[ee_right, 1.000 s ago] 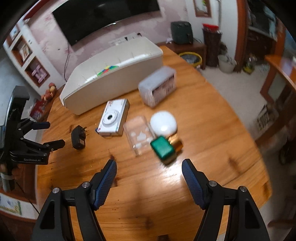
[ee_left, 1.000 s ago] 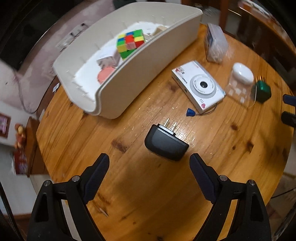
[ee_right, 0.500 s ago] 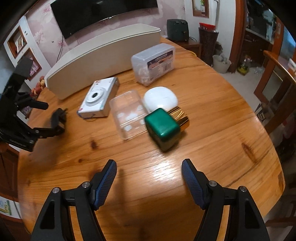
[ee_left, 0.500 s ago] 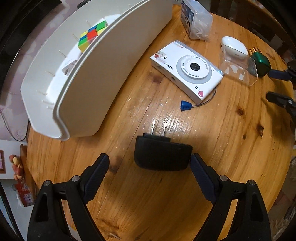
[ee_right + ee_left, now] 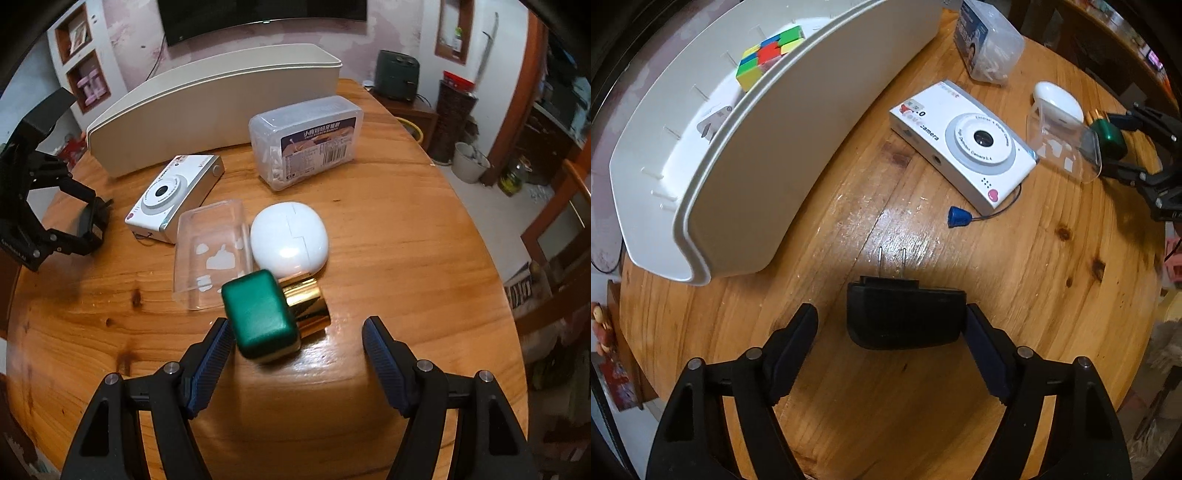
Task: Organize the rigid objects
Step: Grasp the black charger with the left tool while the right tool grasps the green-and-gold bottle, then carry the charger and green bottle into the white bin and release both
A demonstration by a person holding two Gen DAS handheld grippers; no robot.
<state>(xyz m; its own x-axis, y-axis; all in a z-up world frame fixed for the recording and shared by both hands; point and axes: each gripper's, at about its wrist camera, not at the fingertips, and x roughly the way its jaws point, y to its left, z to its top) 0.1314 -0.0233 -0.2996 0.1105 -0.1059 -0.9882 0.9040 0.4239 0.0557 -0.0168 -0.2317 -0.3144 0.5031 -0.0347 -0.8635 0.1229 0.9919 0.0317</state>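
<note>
The round, glossy wooden table (image 5: 1015,280) carried everything, and the long cream plastic bin (image 5: 798,122) with rounded ends served as the landmark at its far side. Inside the bin lay a multicoloured puzzle cube (image 5: 768,55), its top just showing over the rim.

In front of the bin, close to its wall, lay a white compact toy camera (image 5: 964,147) on its back, lens upward, a thin cord running from it to a small blue cap (image 5: 957,216) on the wood. To the right of the bin's end stood a clear lidded plastic box (image 5: 304,142) with a dark printed label. Farther from the bin than the camera sat a clear empty plastic case (image 5: 210,251), touching a white oval pebble-shaped case (image 5: 290,242). Just beyond those, farthest from the bin, lay a green-capped bottle with a gold body (image 5: 269,314) on its side.

The black plug-in power adapter (image 5: 905,314) lay flat on the table in front of the bin's near left end, its two metal prongs pointing toward the camera.

The left gripper (image 5: 892,325) was spread wide around the adapter, one pad touching or nearly touching the adapter's right side, the other clear of its left side. The right gripper (image 5: 297,339) was likewise wide apart, the green-capped bottle lying between its fingers near the left one, gripped by neither.
</note>
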